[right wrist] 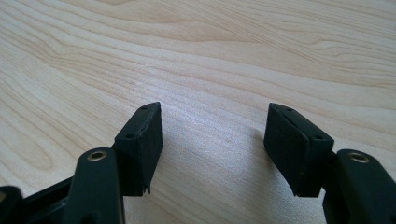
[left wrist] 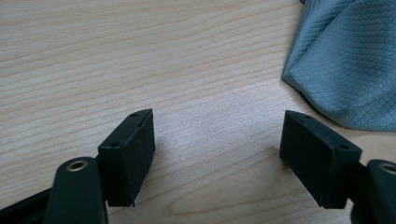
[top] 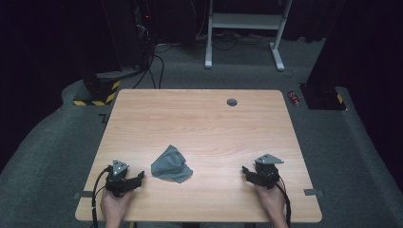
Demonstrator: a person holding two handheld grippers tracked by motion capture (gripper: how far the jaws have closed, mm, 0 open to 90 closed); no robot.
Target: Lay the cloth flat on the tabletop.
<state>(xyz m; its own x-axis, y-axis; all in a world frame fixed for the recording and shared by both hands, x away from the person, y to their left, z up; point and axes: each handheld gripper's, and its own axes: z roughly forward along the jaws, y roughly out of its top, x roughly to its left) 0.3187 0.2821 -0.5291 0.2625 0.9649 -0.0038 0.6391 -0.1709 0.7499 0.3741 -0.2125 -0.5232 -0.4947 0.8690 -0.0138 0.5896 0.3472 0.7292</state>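
A: What does the surface look like, and the room around it?

B: A pale wood-grain table (top: 199, 123) with rounded corners and a small round grey grommet (top: 232, 102) near its far edge, standing on grey carpet (top: 43, 156). Behind it the room is dark — a white metal frame (top: 244, 28), black cables (top: 154, 61) and a black base with yellow-and-black hazard stripes (top: 97, 92).

A: And the cloth?

B: A crumpled grey-blue cloth with a fine diamond weave (top: 171, 165) lies near the table's front edge, between the two grippers, closer to the left one. In the left gripper view it lies just beyond the right-hand jaw, not touching it, and its far part is cut off by the frame.

A: The tongs?

B: The left black two-jaw gripper (left wrist: 217, 135) and the right black two-jaw gripper (right wrist: 212, 128) both stand wide open over bare wood, holding nothing.

A: Anything unclear, or any writing?

B: A small red object (top: 295, 98) on the carpet is too small to identify — no lettering is readable anywhere.
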